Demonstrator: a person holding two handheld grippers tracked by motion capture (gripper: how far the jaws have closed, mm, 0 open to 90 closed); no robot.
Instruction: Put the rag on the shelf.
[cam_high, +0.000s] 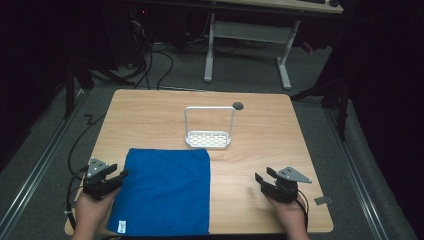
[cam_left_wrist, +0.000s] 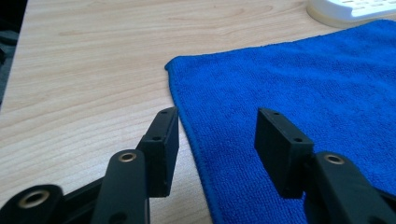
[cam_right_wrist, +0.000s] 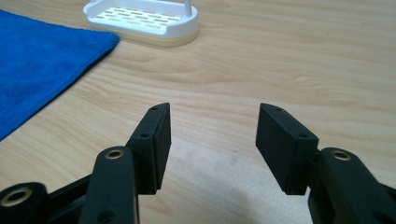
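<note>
Blue microfibre, the cloth (cam_high: 165, 192) lies flat on the near left part of the wooden desk (cam_high: 280, 145), spread out as a rough rectangle whose long axis runs from the person's edge away toward the far side. Its near edge reaches almost to the desk's front edge, and a small white label shows at its near left corner. Its far edge stops just short of a white slotted rack (cam_high: 208, 139) with a tall wire handle, which stands near the middle of the desk.

The left gripper (cam_high: 116, 176) is by far the nearer of the two. It sits just beside the cloth's left hem, and in the left gripper view that hem runs up between its fingers (cam_left_wrist: 161, 144): one finger stands over bare wood, the other over blue fabric. The fingers are spread apart and clamp nothing; the cloth looks untouched, flat and without a raised fold.

The right gripper (cam_high: 263, 176) rests well apart from the cloth, over bare wood to its right, with fingers (cam_right_wrist: 152, 140) likewise wide apart and empty. From there the cloth's right edge lies off to its left.

A pinch of the left hem by the left gripper seems the likeliest next move; the pile is soft and thin, so the fingers would need to get low to the desk to catch the edge.
</note>
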